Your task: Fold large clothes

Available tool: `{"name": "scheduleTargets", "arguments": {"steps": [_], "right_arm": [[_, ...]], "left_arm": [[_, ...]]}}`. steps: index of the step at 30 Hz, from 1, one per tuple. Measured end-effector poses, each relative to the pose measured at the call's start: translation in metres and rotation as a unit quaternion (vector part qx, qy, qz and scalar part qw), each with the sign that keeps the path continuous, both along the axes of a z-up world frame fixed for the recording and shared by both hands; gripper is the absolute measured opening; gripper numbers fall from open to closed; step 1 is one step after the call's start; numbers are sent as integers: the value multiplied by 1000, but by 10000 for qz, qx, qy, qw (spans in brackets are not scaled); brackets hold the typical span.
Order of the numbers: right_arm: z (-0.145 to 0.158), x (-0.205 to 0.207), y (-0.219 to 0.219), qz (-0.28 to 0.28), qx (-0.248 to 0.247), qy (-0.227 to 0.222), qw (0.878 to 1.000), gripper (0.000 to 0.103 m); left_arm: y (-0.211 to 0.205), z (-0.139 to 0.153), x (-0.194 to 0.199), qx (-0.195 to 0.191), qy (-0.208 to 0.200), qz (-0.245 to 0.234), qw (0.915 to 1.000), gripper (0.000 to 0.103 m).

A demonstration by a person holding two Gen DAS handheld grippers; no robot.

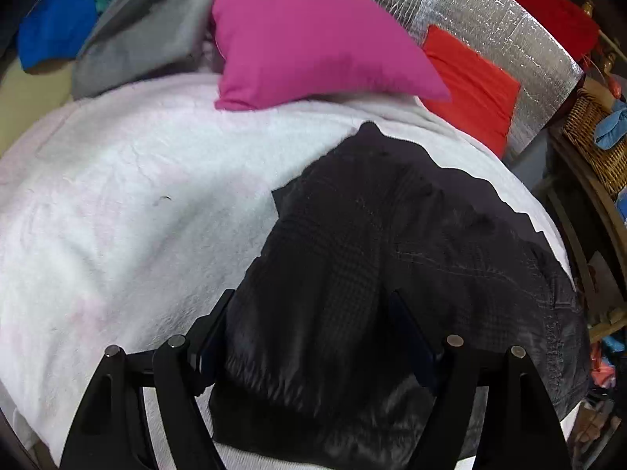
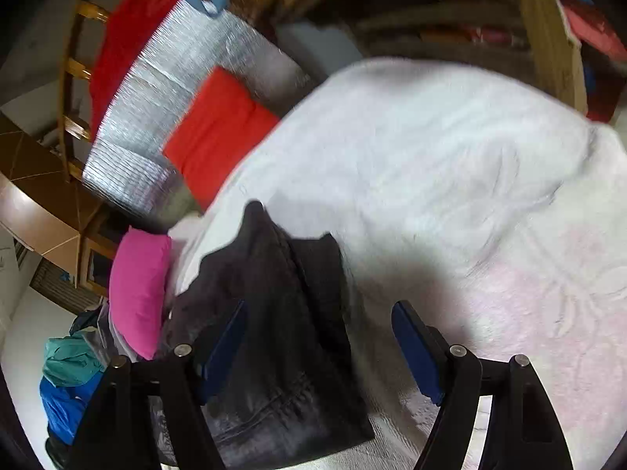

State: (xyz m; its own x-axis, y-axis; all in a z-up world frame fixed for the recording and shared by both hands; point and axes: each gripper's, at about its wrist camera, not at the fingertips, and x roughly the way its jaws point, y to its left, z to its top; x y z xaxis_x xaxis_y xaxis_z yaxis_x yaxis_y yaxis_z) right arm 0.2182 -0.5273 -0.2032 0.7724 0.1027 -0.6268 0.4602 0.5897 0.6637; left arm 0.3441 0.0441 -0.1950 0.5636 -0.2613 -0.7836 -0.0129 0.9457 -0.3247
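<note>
A dark checked garment (image 1: pixel 392 243) lies folded on a white fleece blanket (image 1: pixel 137 211) that covers the bed. My left gripper (image 1: pixel 309 309) is open just above the garment's near part, with its fingers apart on either side of a fold. In the right wrist view the same dark garment (image 2: pixel 282 333) lies on the white blanket (image 2: pixel 450 164). My right gripper (image 2: pixel 319 323) is open above the garment's right edge; its left finger (image 2: pixel 225 342) is over the cloth and its right finger (image 2: pixel 415 346) is over the blanket. Neither holds cloth.
A pink pillow (image 1: pixel 309 43) and a red cushion (image 1: pixel 474 86) lie at the head of the bed against a silver foil sheet (image 1: pixel 490 11). Grey, blue and teal clothes (image 1: pixel 129 27) are piled at the far left. A wicker basket (image 1: pixel 595 137) stands at the right.
</note>
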Motion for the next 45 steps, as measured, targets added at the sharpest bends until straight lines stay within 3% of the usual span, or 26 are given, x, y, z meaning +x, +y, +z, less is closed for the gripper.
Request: {"name": "scheduleTargets", "arguments": {"steps": [4,5,6,9,11,13,16,19,23,25,26,27,32,37,39,45], "right_arm": [[-23,18,6,288,221,434,9984,77],[-24,21,8,328,177,440,9983,65],[-23,23,11,409,101,385,9984,38],[-1,20,24,361,-491,74,9981,21],[15,12,33,251,-825,-264,9959,19],[17,7,32,120,-900,-285,9955,19],[-9,18,22,59,-635,362,9973,19],[-19,18,19,125,-370,458,9982,19],[-9,5,11,21,-108,200,9997,24],[-10,-4,1,-176,251,-10,9995,49],[-9,-8,-4,-250,385,-111,9989,75],[-11,-12,-11,-316,591,-245,9975,80],[-28,2,-20,17,1192,-98,9928,80],[-47,31,-16,593,1388,156,9884,80],[-54,44,-14,794,1471,119,9859,80],[-60,74,-2,1455,1495,46,9780,82]], "left_arm": [[10,-13,7,-497,269,45,9984,78],[11,-15,9,-591,331,42,9977,78],[14,-17,9,-712,370,51,9968,74],[18,-14,8,-996,301,69,9945,56],[17,-7,3,-934,83,84,9956,49],[14,-3,2,-766,-18,47,9970,48],[11,-13,6,-595,201,45,9980,54],[18,-19,8,-843,386,225,9954,63],[24,-14,6,-939,389,331,9943,63],[26,-9,5,-868,286,296,9954,64],[28,-7,6,-891,282,281,9952,66],[30,-8,9,-976,313,275,9944,69],[41,-24,21,-1728,687,187,9824,70],[30,-36,36,-2037,1004,-377,9731,71],[28,-37,40,-2165,1044,-536,9692,77],[22,-39,51,-2387,1184,-911,9595,77]]}}
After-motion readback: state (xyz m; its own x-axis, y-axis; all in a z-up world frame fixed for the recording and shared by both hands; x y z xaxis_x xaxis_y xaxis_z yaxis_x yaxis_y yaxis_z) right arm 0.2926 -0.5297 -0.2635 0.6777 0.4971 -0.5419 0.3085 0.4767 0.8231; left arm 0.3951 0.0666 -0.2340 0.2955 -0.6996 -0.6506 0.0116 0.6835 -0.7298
